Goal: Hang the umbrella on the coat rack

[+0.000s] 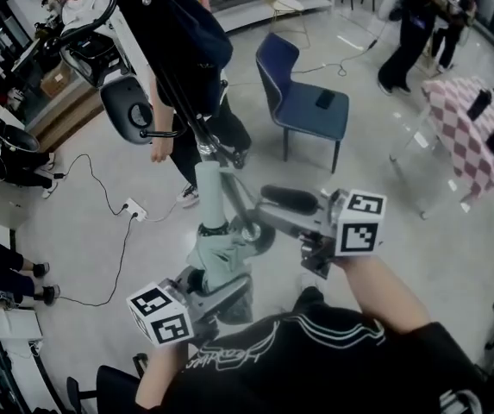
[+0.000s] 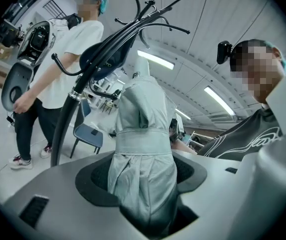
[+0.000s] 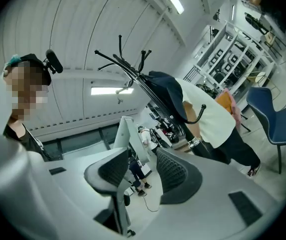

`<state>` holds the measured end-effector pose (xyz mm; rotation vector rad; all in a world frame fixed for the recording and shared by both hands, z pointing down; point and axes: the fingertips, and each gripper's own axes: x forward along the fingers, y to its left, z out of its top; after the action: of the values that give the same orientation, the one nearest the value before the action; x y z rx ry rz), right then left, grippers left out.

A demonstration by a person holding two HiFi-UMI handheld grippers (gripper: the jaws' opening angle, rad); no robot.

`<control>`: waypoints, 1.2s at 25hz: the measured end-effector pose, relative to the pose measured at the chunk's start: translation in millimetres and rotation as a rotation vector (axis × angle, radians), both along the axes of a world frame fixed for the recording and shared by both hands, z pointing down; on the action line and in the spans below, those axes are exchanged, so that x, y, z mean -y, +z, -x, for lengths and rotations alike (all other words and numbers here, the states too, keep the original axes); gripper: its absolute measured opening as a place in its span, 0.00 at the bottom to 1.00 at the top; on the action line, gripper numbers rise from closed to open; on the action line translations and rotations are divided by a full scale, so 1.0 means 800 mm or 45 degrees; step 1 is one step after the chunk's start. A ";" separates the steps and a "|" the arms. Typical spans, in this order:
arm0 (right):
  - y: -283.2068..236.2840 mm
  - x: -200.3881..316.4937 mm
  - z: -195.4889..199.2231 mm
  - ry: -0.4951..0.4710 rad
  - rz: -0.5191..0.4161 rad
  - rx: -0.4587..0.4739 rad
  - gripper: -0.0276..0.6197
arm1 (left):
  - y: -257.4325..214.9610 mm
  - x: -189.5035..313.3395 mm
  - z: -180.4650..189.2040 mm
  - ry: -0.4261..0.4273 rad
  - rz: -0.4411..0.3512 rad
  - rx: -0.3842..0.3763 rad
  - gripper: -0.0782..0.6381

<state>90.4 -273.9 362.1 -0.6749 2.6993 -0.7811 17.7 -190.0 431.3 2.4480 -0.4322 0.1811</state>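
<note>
A folded pale green umbrella (image 1: pixel 215 257) with a strap round its middle stands upright, and my left gripper (image 1: pixel 221 287) is shut on its lower part. In the left gripper view the umbrella (image 2: pixel 143 134) fills the gap between the pads. Its pale upper end (image 1: pixel 208 188) rises beside the black coat rack (image 1: pixel 196 123), whose curved hooks (image 2: pixel 147 14) spread above. A dark bag (image 1: pixel 190 33) hangs on the rack. My right gripper (image 1: pixel 268 218) sits just right of the umbrella, open, nothing between its pads (image 3: pixel 175 171). The umbrella's pale end (image 3: pixel 127 134) shows behind its left finger.
A person in a white shirt (image 2: pixel 68 59) stands right behind the rack. A blue chair (image 1: pixel 303 93) is beyond it on the right, a checked-cloth table (image 1: pixel 471 128) at far right. A cable and power strip (image 1: pixel 134 210) lie on the floor at left. More people stand at back right (image 1: pixel 410 24).
</note>
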 end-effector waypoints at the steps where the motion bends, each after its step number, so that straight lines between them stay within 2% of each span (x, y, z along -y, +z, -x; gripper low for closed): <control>1: 0.001 0.001 0.002 -0.013 -0.001 -0.002 0.34 | 0.001 0.002 -0.001 -0.006 0.004 0.002 0.49; 4: 0.006 0.007 0.002 -0.026 0.009 -0.008 0.30 | 0.002 0.007 -0.003 -0.025 0.011 0.002 0.49; 7: 0.009 0.014 -0.002 -0.030 0.022 0.003 0.17 | 0.004 0.013 -0.003 -0.053 0.019 0.003 0.49; 30: 0.007 0.075 -0.006 -0.129 0.070 0.000 0.11 | 0.036 0.047 0.007 -0.262 0.072 0.064 0.49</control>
<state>94.9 -333.6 367.5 -0.5533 2.7387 -0.8831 12.1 -227.4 459.9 2.3295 -0.6882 0.1651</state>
